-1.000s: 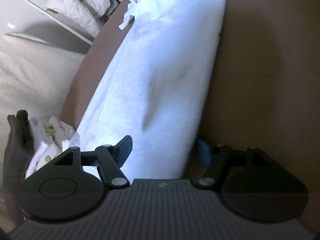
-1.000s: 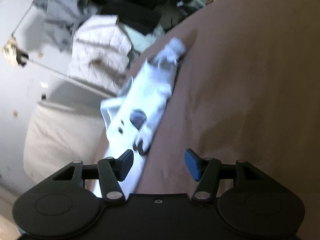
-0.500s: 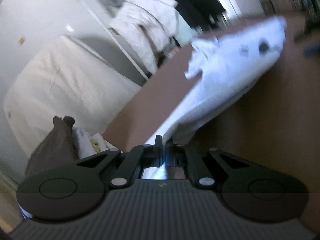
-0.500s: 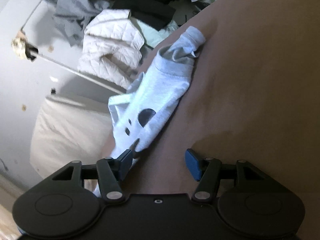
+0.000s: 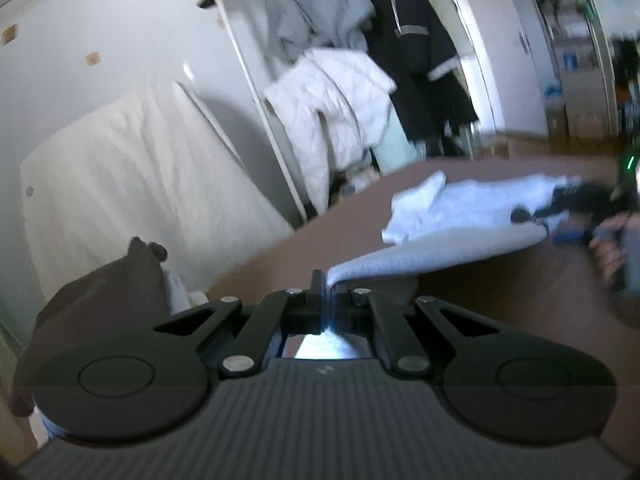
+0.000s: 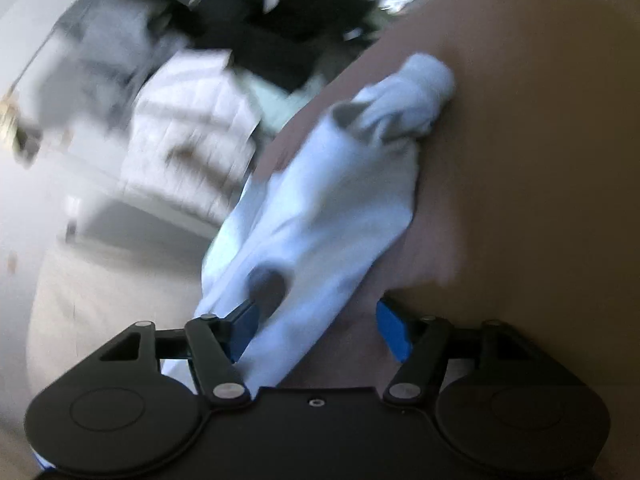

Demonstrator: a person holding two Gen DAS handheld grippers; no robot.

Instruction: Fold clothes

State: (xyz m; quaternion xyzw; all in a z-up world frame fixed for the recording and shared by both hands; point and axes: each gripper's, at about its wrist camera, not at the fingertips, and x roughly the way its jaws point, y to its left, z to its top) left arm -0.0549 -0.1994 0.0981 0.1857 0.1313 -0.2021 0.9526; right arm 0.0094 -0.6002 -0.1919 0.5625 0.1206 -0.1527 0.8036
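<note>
A white sweatshirt lies along the brown bed surface. My left gripper is shut on its near hem and holds that edge lifted off the bed. In the right wrist view the same sweatshirt stretches away to a bunched sleeve at the far end. My right gripper is open, its blue pads either side of the garment's near edge, not closed on it. The right gripper and the hand holding it show in the left wrist view at the sweatshirt's far end.
A clothes rack with a white quilted jacket and dark coats stands beyond the bed. A cream cover sits left. A brown cloth and white items lie at the bed's left edge.
My left gripper closed on the sweatshirt's hem and lifted it, the view tilting up toward the room. My right gripper moved closer along the garment and stayed open.
</note>
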